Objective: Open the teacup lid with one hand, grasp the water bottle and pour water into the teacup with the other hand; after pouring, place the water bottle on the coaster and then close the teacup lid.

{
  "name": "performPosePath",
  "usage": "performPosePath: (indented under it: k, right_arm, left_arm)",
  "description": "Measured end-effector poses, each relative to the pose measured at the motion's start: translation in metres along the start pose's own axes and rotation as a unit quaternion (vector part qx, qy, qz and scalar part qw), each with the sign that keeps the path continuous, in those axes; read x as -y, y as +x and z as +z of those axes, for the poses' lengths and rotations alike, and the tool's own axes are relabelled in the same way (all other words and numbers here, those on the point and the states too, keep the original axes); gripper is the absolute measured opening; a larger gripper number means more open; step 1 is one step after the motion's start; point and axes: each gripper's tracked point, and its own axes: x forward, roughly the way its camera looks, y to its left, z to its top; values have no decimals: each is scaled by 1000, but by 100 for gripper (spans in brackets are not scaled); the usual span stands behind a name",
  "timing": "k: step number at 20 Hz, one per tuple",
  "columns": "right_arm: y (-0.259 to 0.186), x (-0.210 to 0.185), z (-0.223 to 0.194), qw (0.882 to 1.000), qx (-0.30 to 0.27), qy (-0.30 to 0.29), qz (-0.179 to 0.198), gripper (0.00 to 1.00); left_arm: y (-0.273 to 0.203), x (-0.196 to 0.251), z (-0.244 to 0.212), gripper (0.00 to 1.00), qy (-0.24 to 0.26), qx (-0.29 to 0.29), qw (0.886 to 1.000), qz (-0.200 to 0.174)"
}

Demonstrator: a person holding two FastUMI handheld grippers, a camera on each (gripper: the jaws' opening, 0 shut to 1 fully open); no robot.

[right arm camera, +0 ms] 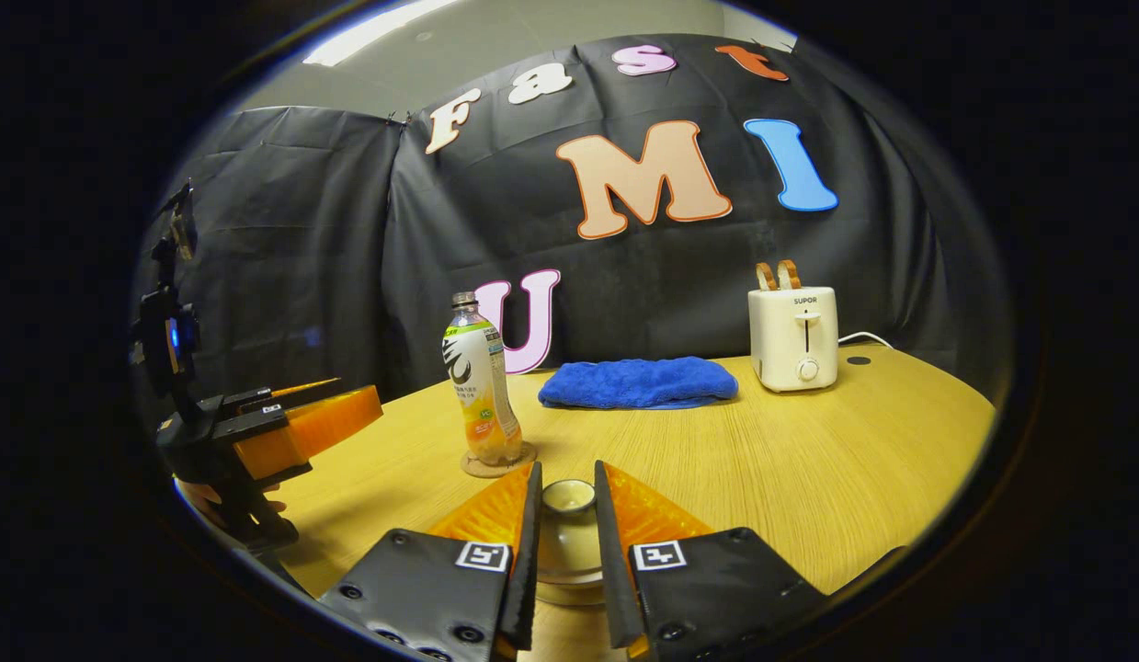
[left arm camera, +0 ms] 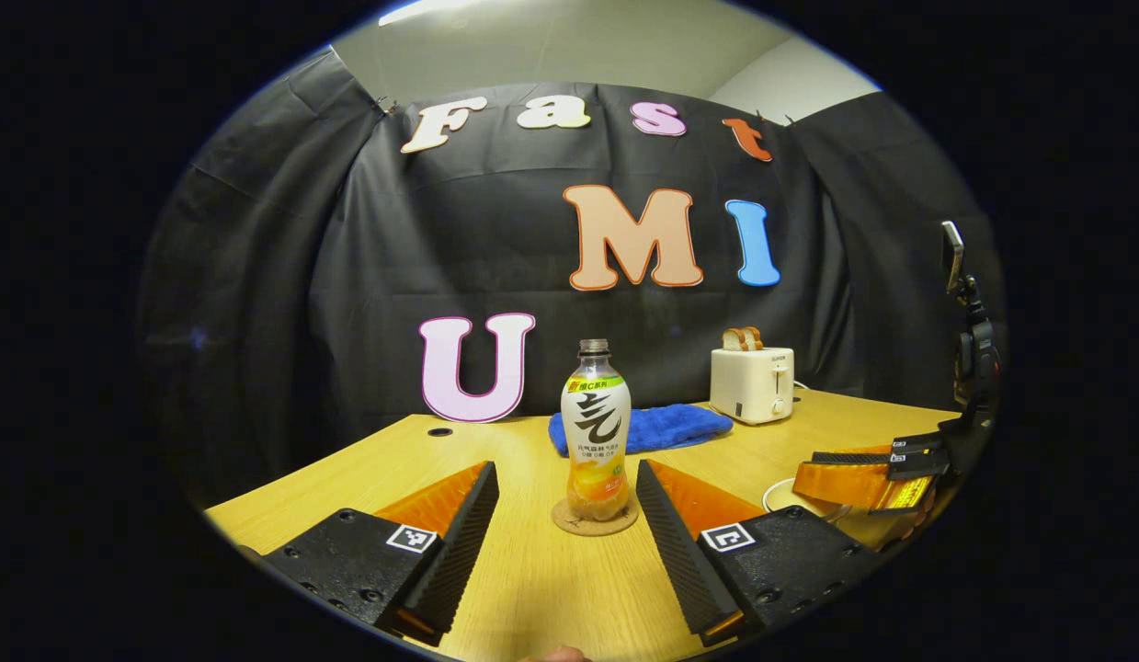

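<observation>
1. The left gripper [left arm camera: 567, 515] is held low and level over the desk [left arm camera: 551, 588], its fingers spread wide and holding nothing.
2. Between and beyond them the water bottle [left arm camera: 596, 430] stands upright on the round coaster [left arm camera: 595, 520].
3. The right gripper [right arm camera: 567, 529] points forward, low over the desk, its fingers close on either side of the teacup lid [right arm camera: 569, 515]; whether both press cannot be told.

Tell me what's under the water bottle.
The water bottle stands upright on a round cork coaster, which lies on the wooden table. The bottle's base covers the coaster's middle, leaving its rim showing.
</observation>
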Motion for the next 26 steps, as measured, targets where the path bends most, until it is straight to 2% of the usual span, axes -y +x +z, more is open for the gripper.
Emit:
performPosePath:
  k: [6, 7, 13, 20, 24, 26]
  right_arm:
    - [-6, 3, 2, 1000, 4, -8, -5, 35]
    - [-7, 4, 3, 1000, 7, -10, -7, 38]
    - [-26, 13, 18, 999, 40, -14, -14, 82]
    - [-53, 34, 30, 996, 75, -33, -34, 86]
    - [-59, 38, 27, 995, 76, -39, -43, 84]
    - [-59, 38, 23, 995, 70, -46, -44, 86]
  left_arm:
    - [-3, 0, 0, 88, 0, -1, 1000, 1]
    - [-4, 0, 1, 88, 0, 1, 1000, 1]
    - [-10, 5, -1, 88, 0, 0, 1000, -5]
    - [-25, 9, -23, 88, 1, -19, 1000, -11]
    - [-29, 8, -32, 88, -3, -28, 1000, -11]
    - [-31, 7, -31, 88, -4, -22, 1000, -9]
